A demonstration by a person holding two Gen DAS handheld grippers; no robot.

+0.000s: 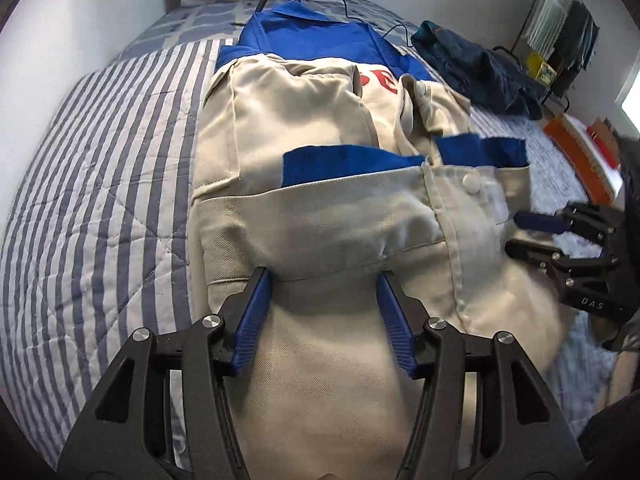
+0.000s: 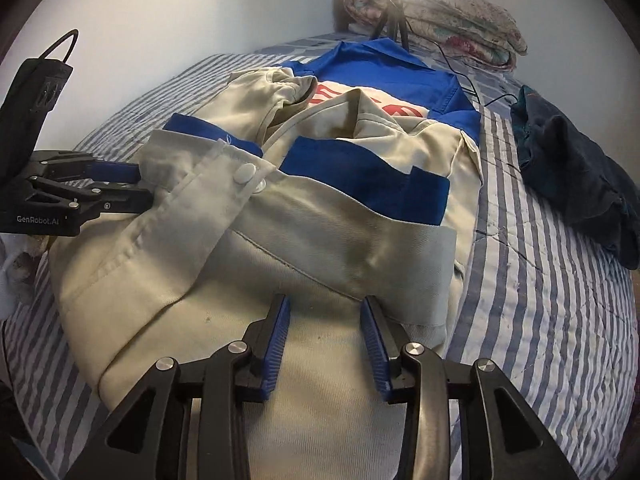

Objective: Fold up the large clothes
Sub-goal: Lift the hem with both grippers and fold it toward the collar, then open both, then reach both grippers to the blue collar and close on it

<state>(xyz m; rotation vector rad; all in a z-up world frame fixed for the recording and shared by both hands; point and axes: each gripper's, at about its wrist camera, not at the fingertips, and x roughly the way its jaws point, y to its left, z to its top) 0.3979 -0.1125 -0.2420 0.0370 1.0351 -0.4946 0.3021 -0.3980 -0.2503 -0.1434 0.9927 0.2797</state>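
Observation:
A large beige and blue work jacket (image 1: pixel 320 152) lies partly folded on the striped bed; it also shows in the right wrist view (image 2: pixel 312 208), sleeves crossed over its body, red letters near the blue collar. My left gripper (image 1: pixel 324 276) is open, fingers resting over the beige hem. In the right wrist view the left gripper (image 2: pixel 144 186) sits at the jacket's left edge, fingers close on either side of the cloth edge. My right gripper (image 2: pixel 323 302) is open above the lower hem. In the left wrist view the right gripper (image 1: pixel 516 232) is at the jacket's right edge.
A blue-and-white striped quilt (image 1: pixel 100 184) covers the bed. A dark teal garment (image 2: pixel 576 176) lies on the right. A folded floral quilt (image 2: pixel 448 16) and a tripod with cable stand at the head. A rack and orange items (image 1: pixel 580 156) lie beyond the bed.

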